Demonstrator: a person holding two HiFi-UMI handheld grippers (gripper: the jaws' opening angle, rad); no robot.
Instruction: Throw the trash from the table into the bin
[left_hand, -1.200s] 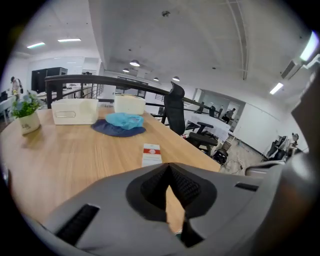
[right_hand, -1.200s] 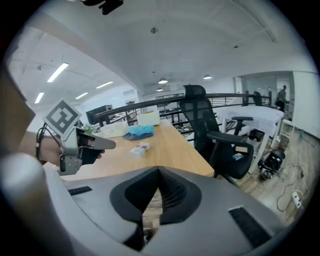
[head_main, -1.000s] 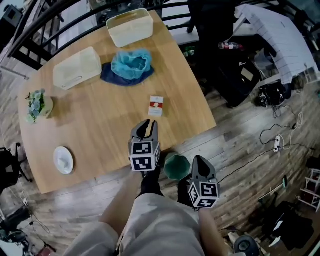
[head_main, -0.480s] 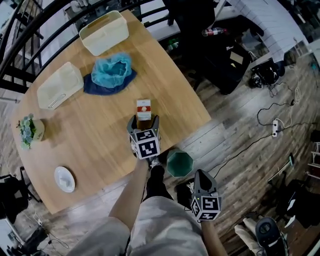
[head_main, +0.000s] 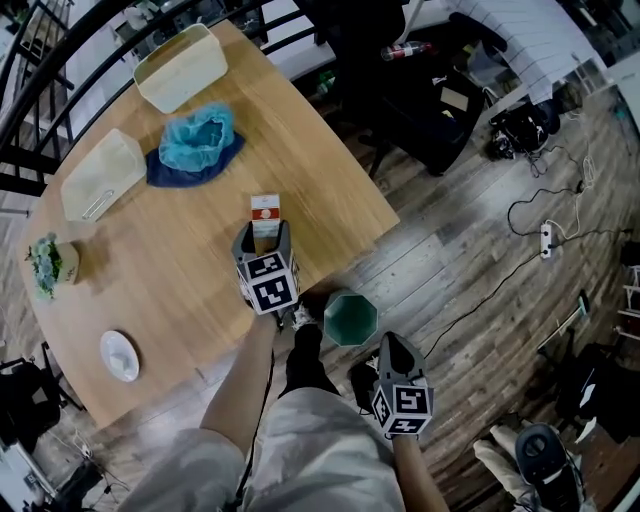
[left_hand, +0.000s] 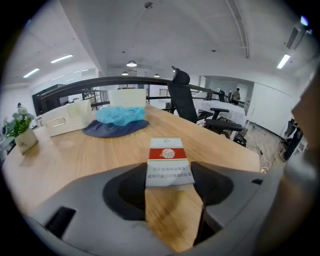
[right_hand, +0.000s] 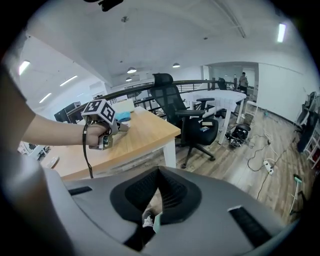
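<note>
Wooden bench (head_main: 180, 260) over plank floor (head_main: 450, 260). Left claw (head_main: 263, 232) just closing, wide, cigarette pack (left_hand: 169, 162) loose between; right claw (right_hand: 159, 170) pinched together, empty. Ceiling lights (left_hand: 131, 64) in gripper views only

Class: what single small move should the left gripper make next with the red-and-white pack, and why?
Probably finish closing the left gripper on the red-and-white pack. The pack's near end lies between its jaws, which have just been closing but do not clearly press it yet; it lies flat on the table, so lifting now would likely leave it behind.
</note>
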